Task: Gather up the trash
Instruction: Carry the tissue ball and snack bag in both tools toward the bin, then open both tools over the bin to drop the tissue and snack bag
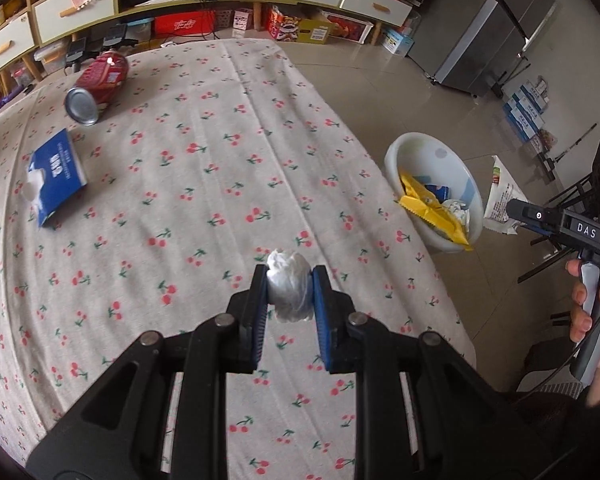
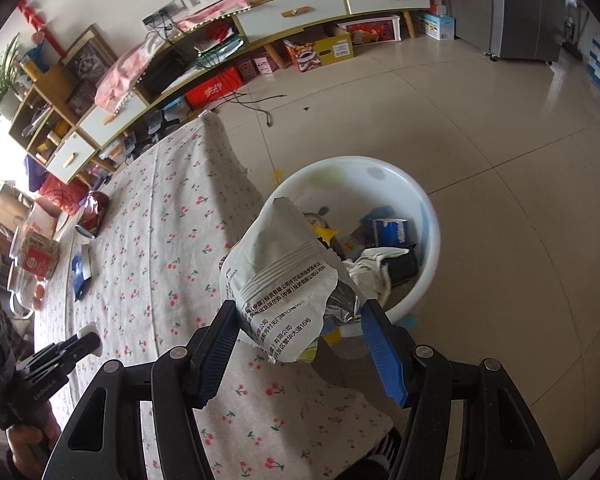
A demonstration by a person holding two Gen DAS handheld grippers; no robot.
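Table w/ cherry-print cream cloth (image 1: 220,152) filled most of both views. Beside its edge on the tiled floor sat a round white plastic basin (image 2: 428,216) already holding yellow, blue & white scraps. On the cloth, far side: red cylindrical snack can w/ silver end (image 1: 100,84) lying on its side, flat blue tissue pack (image 1: 56,176) near it. Right gripper (image 2: 300,344), jaws partway apart, clamped a crumpled grey-white foil snack wrapper w/ printed text (image 2: 284,276), wrapper sitting in front of the basin. Left gripper (image 1: 290,292), jaws nearly together, clamped a small crumpled white tissue ball (image 1: 288,292) above the cloth near the table edge.
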